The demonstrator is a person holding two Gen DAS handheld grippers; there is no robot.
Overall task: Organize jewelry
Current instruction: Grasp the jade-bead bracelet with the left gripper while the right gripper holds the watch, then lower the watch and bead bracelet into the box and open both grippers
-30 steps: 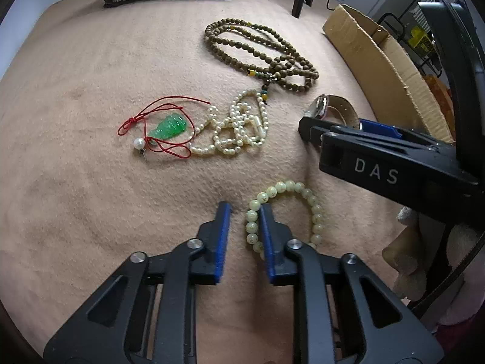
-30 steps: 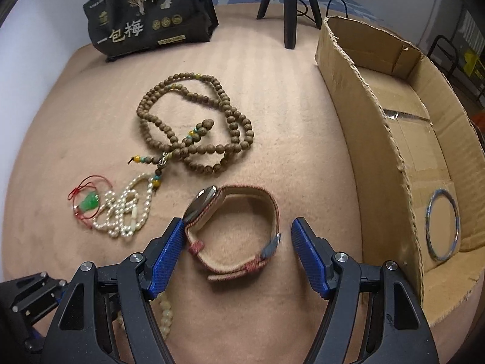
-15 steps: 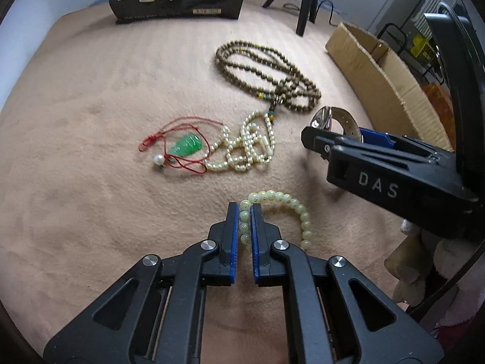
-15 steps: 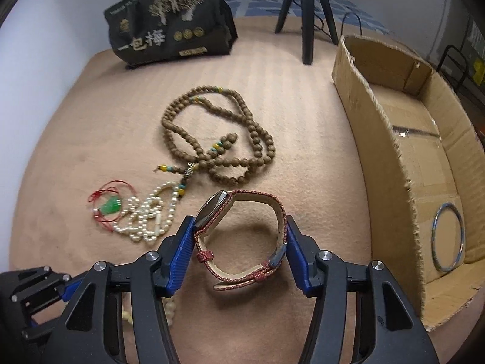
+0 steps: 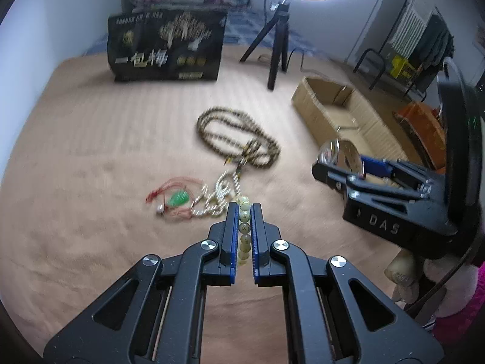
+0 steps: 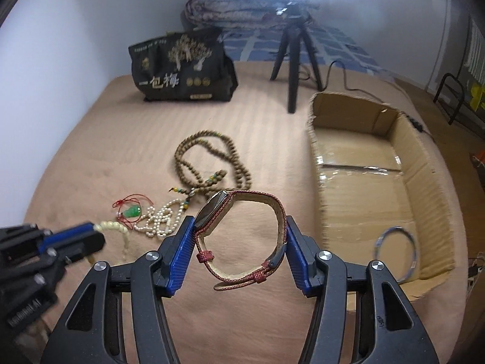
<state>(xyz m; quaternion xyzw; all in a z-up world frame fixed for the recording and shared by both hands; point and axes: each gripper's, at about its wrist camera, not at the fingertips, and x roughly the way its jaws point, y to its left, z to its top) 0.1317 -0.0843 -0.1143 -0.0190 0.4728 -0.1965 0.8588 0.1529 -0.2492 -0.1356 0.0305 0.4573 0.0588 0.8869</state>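
Blue-padded left gripper [image 5: 244, 212] clamps the pale bead bracelet [image 5: 244, 230], seemingly lifted. Left of the cardboard box [image 6: 363, 163], the right gripper [image 6: 239, 242] grips the watch [image 6: 242, 233].

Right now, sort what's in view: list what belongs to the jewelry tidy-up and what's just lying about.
Part of the job:
pale bead bracelet in left gripper
watch in right gripper
brown bead necklace
pearl strand
green pendant
silver bangle
cardboard box

Just lying about:
black bag
tripod
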